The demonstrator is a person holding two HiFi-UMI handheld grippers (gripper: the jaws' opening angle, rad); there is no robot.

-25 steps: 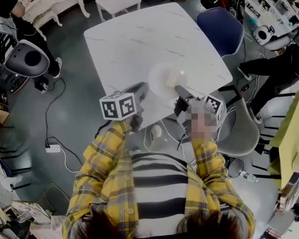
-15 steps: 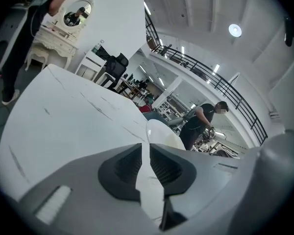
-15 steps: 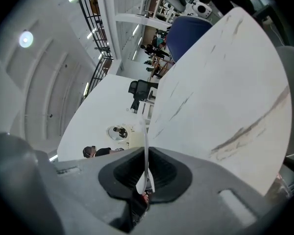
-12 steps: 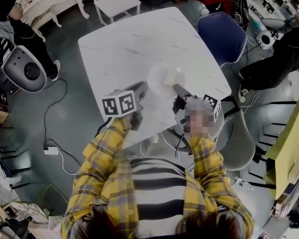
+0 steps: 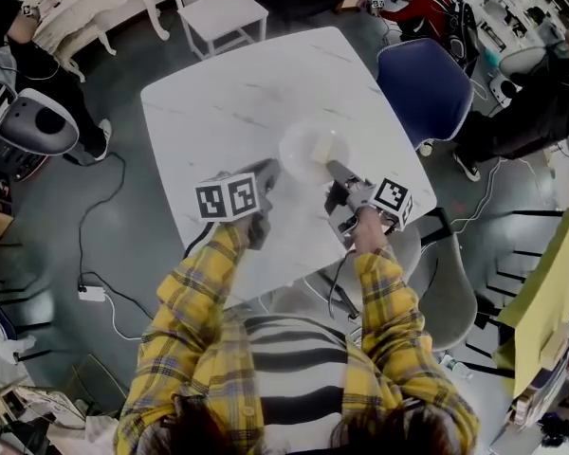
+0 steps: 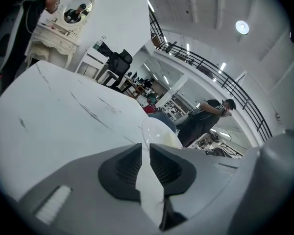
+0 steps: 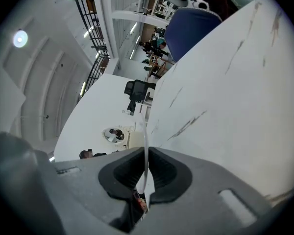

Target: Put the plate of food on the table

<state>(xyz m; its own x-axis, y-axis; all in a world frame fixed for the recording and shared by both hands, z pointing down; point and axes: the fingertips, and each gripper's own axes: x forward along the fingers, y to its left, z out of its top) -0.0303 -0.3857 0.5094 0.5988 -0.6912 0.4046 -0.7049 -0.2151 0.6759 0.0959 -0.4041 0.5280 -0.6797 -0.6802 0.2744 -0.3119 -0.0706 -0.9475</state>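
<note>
So you've got the clear plate (image 5: 311, 148) pinched from both sides; your left gripper (image 5: 270, 171) has its near-left rim and your right gripper (image 5: 334, 169) has the near-right rim. In the left gripper view the fingers (image 6: 127, 168) are squeezed in on the plate's edge, with the pale round of the plate (image 6: 159, 133) sticking out just past them. The right gripper view is the same deal; its fingers (image 7: 161, 173) are clamped on the thin see-through rim (image 7: 145, 131), which runs edge-on between the pads. There's a yellowish bit of food (image 5: 329, 146) sitting on the plate, toward the right gripper's side. The plate is over the near-right part of the white marbled tabletop (image 5: 228, 93), well inside its edges; can't tell from up here if it's actually touching the surface or just above it. A blue chair (image 5: 422, 69) sits at the tabletop's right side, and a white chair (image 5: 218, 8) at the far side.
</note>
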